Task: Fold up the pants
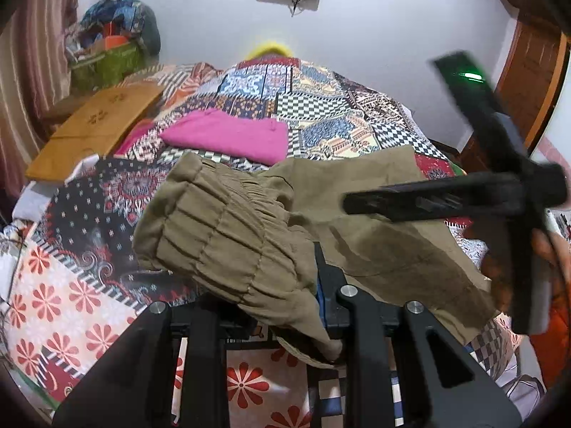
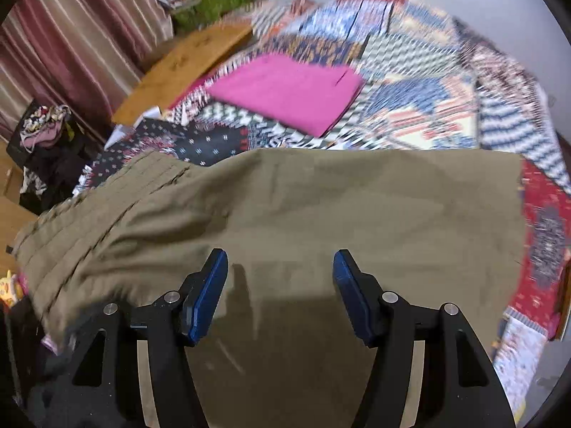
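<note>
Left wrist: pants (image 1: 228, 235) bunched in left tongs (image 1: 285, 285); right tongs (image 2: 280, 292) above them

The gathered waistband of the olive-green cloth pants (image 1: 228, 235) drapes over my left claw (image 1: 303, 285) and hides its left finger and both pads, low in the frame. My right claw (image 1: 371, 201) blurs at right, its hand smeared against the edge. In the right wrist view the patchwork bedspread (image 2: 410, 82) and folded magenta garment (image 2: 285, 89) are smeared. The frame's bottom cuts the pants.
</note>
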Motion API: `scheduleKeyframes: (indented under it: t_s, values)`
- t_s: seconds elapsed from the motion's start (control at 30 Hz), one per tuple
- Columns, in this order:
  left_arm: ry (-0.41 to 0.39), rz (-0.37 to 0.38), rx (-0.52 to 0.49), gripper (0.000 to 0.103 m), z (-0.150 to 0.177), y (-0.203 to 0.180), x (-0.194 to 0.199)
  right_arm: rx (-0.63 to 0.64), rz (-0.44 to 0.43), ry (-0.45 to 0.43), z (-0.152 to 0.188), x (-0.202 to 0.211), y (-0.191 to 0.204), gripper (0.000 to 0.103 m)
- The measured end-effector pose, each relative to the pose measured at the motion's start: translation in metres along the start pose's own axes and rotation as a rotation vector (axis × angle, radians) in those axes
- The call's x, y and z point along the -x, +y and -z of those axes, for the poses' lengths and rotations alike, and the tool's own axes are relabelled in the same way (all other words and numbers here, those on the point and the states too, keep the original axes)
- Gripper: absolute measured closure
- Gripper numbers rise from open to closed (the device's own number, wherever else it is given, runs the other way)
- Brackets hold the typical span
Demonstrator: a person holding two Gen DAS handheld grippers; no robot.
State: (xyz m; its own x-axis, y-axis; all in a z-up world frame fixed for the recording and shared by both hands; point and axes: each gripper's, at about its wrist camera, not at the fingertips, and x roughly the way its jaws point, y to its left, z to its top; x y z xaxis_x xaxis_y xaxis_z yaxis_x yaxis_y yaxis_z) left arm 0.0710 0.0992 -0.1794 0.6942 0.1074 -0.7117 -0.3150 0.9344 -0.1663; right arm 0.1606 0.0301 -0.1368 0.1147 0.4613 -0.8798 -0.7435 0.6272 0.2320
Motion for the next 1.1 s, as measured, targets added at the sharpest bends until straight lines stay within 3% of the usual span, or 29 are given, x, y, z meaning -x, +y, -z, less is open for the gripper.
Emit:
scheduleKeyframes:
  t_s: [0.17, 0.33, 0.57, 0.77, 0.93, 1.0, 1.1]
  values:
    - [-0.04, 0.005, -0.032, 0.079, -0.011, -0.012, 0.012, 0.003, 0.018, -0.016, 0.037, 0.026, -0.006, 0.045]
    - [-0.052, 0.048, -0.082, 0.079, -0.02, -0.037, 0.021, 0.006, 0.003, 0.058, 0.065, 0.002, -0.005, 0.045]
    - [-0.106, 0.036, -0.218, 0.079, -0.026, -0.081, 0.034, -0.029, -0.004, 0.003, 0.076, 0.022, -0.01, 0.045]
    - [-0.116, 0.051, -0.28, 0.08, -0.029, -0.105, 0.04, -0.08, 0.085, -0.094, 0.114, 0.076, -0.039, 0.045]
    - [-0.117, 0.087, -0.315, 0.08, -0.038, -0.13, 0.042, -0.124, 0.132, -0.063, 0.147, 0.08, -0.063, 0.043]
    - [-0.105, 0.112, -0.317, 0.08, -0.04, -0.14, 0.039, -0.143, 0.113, -0.023, 0.156, 0.066, -0.071, 0.043]
    - [-0.083, 0.146, -0.32, 0.08, -0.043, -0.155, 0.033, -0.202, 0.056, -0.036, 0.161, 0.059, -0.082, 0.039]
